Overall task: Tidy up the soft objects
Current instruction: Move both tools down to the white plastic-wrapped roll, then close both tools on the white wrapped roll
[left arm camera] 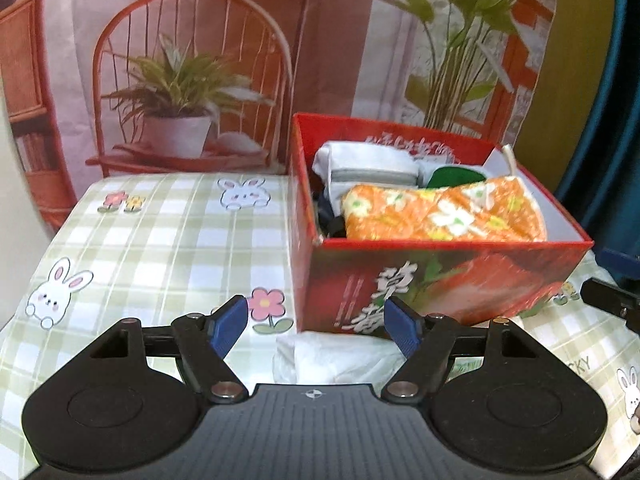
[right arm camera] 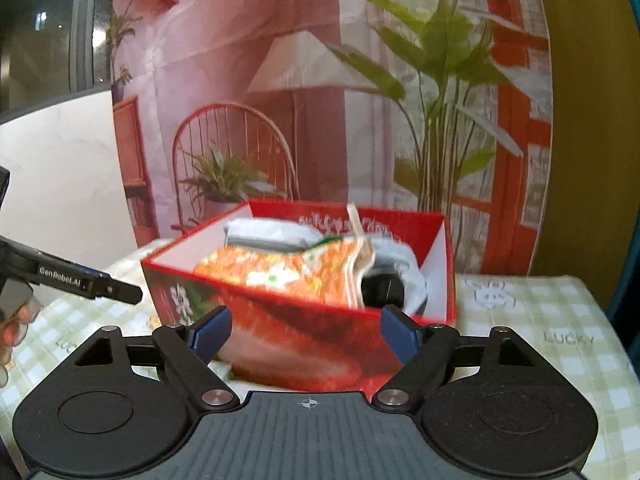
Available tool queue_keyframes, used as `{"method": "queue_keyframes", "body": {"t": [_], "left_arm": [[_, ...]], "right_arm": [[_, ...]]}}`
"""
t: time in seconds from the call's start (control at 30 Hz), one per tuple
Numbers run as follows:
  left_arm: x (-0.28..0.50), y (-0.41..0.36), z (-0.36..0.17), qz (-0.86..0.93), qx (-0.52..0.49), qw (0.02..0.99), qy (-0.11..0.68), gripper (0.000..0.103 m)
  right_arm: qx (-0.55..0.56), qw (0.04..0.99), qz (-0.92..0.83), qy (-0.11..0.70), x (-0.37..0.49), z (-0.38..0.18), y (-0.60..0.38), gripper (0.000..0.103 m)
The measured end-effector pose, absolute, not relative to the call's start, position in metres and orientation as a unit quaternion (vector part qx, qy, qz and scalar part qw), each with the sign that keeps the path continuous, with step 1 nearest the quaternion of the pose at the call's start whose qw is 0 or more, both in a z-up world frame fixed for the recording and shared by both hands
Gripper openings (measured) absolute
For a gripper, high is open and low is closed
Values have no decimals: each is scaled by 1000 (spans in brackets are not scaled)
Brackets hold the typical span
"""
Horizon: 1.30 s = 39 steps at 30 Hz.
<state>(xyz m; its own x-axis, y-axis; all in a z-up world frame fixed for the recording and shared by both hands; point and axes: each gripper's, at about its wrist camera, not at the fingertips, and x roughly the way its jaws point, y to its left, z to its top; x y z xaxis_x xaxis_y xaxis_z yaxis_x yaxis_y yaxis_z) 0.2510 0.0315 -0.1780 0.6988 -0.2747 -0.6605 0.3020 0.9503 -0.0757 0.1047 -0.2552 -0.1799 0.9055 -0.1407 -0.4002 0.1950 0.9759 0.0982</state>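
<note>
box (left arm camera: 440,276) on table (left arm camera: 160,240) | cloths (left arm camera: 440,212) inside (stacked) | backdrop (left arm camera: 240,40) behind

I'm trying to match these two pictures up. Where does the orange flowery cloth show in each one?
Left wrist view: the orange flowery cloth lies right of centre, at the front of the red box.
Right wrist view: it sits near the middle, inside the same box, slightly blurred.
Shared landmark: the red box on the checked tablecloth.

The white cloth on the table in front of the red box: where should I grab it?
Grip the white cloth on its bunched upper fold, coming from above and the near side. It lies crumpled against the red box, which blocks the far side.
</note>
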Motion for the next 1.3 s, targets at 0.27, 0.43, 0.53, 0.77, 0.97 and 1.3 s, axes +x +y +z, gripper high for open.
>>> {"method": "queue_keyframes", "body": {"t": [0.27, 0.43, 0.53, 0.77, 0.97, 1.3], "left_arm": [[253, 28, -190, -147, 23, 917, 371, 77], [258, 23, -206, -142, 17, 911, 387, 76], [263, 21, -218, -136, 9, 907, 398, 66], [272, 19, -239, -127, -19, 901, 415, 58], [269, 8, -245, -142, 13, 896, 421, 48], [248, 6, -249, -148, 18, 895, 420, 45]], "right_arm": [[86, 965, -96, 227, 112, -208, -252, 79], [99, 960, -100, 243, 122, -224, -251, 79], [112, 955, -108, 254, 131, -235, -254, 78], [148, 942, -117, 277, 152, -256, -255, 78], [148, 930, -103, 320, 171, -273, -250, 71], [168, 927, -103, 319, 157, -278, -254, 38]]}}
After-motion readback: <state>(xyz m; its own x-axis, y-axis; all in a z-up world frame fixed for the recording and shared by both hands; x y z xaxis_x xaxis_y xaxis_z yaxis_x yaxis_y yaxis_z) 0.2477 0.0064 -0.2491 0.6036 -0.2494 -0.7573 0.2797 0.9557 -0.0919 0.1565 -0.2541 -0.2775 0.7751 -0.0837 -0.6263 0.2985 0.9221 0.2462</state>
